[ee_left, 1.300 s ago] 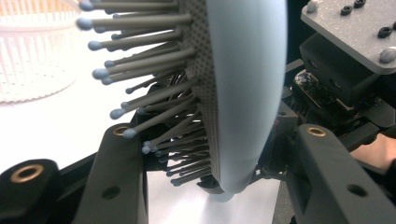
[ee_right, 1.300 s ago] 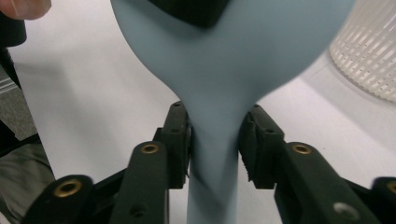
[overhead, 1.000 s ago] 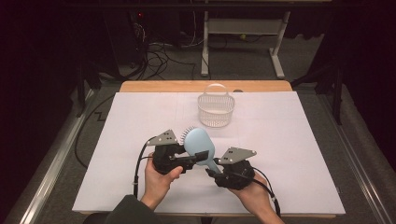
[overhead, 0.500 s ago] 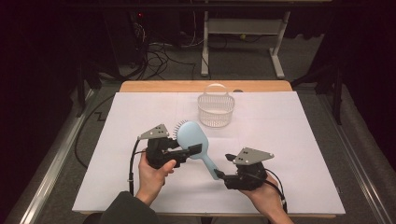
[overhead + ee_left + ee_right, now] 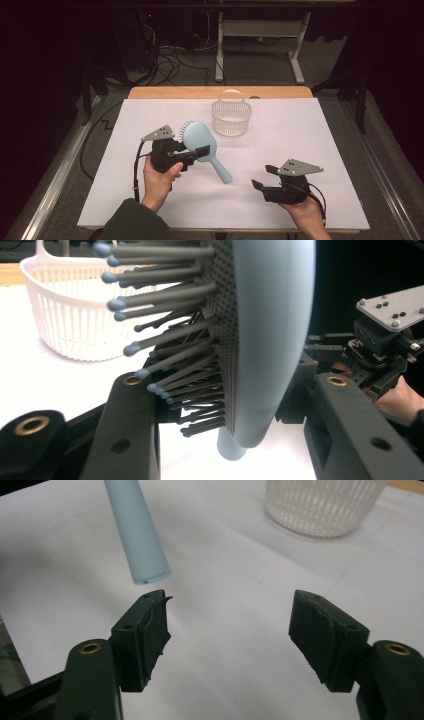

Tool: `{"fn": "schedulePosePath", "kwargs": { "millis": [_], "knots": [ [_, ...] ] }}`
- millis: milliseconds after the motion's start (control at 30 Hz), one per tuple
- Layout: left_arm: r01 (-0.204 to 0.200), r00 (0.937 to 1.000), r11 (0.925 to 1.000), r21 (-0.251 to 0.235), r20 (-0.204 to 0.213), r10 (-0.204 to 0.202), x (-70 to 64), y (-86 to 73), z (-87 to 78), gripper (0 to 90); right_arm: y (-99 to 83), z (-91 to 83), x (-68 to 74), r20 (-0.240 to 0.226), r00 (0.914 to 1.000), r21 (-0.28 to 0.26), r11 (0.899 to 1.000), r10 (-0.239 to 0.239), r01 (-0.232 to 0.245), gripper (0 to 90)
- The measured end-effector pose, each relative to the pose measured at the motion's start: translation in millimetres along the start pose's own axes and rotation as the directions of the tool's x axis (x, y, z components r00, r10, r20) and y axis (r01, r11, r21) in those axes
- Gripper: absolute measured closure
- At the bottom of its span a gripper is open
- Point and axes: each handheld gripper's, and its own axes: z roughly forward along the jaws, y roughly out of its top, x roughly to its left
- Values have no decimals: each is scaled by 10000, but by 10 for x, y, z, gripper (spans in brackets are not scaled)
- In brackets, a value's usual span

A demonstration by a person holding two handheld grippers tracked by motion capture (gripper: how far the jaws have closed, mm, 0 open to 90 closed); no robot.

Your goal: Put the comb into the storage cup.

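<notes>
The left gripper [image 5: 199, 151] is clamped on the head of the light blue hairbrush [image 5: 202, 142], with the bristles against one jaw and the smooth back against the other. Compared with half a second ago, it carries the brush a little higher and further from the person, closer to the white plastic basket [image 5: 230, 119], which stands beyond it. The brush handle points down toward the right gripper [image 5: 260, 177]. That gripper has let go of the handle and moved back toward the person; its jaws stand wide apart and hold nothing, above the white table cover [image 5: 325, 150].
</notes>
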Motion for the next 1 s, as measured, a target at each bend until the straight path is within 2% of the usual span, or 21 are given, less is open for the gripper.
{"fn": "schedulePosePath", "kwargs": {
  "millis": [500,633,1000],
  "knots": [
    [209,9997,9997,-88,-102,-210,101,26,-40,561,-278,-220,-234,389,9968,-711,9952,703,-674,291],
    [237,9996,9997,-114,-172,-239,119,45,-57,560,-382,-286,-279,357,9954,-1005,9913,893,-853,271],
    [264,9993,9995,-178,-242,-269,157,111,-70,561,-631,-440,-416,775,9846,-1786,9738,1567,-1410,260]
  ]
}}
